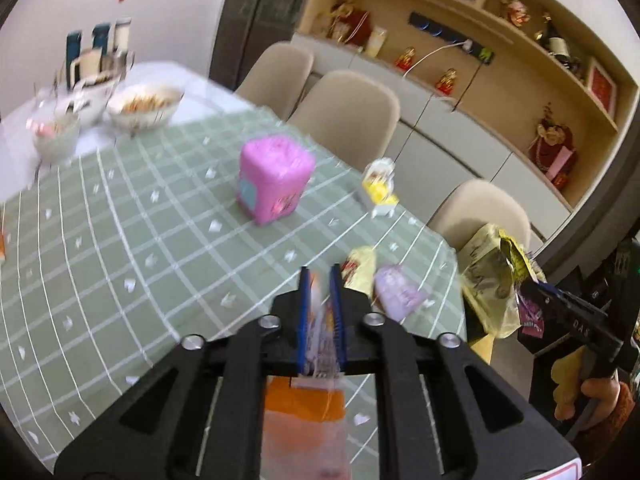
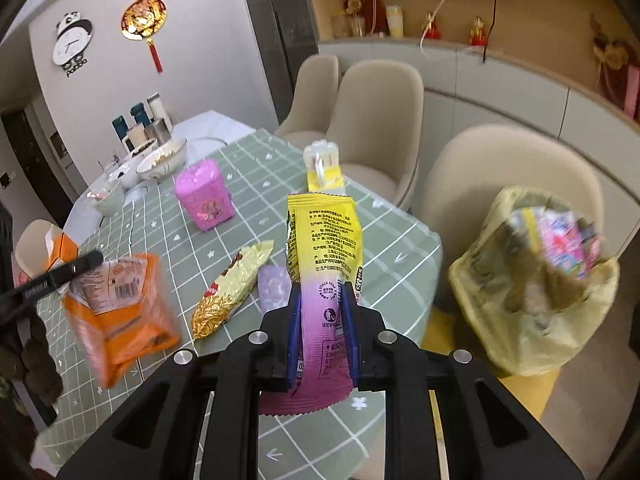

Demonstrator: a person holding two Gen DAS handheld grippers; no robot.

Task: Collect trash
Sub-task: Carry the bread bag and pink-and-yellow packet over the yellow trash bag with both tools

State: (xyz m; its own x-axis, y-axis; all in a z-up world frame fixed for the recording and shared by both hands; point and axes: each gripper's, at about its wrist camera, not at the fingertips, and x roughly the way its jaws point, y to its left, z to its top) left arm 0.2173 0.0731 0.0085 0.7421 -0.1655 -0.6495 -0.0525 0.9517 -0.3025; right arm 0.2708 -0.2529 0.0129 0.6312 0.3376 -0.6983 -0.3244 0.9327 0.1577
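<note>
1. Nearest, the left gripper is clenched on an orange wrapper, pinching its clear top edge so that the rest hangs free below the jaws, lifted off the green checked tablecloth.
2. Likewise, the right gripper grasps a yellow-and-purple wrapper around its lower purple half, so the yellow end stands upright above the fingers; my guess is that each hand carries one piece to save a trip.
3. Just beyond the grippers, still lying on the cloth, are a gold foil wrapper and a small lilac packet, touching or nearly so. Both look like trash yet to be collected.
4. To the right, off the table's edge, stands a bin lined with a yellow bag, already holding several wrappers. It sits low beside a beige chair, probably so that trash can be dropped in from table height.
5. Farther in, a pink tin stands upright mid-table, with a small yellow-and-white carton near the right edge.
6. Farthest, bowls and cups cluster at the table's far left end.
</note>
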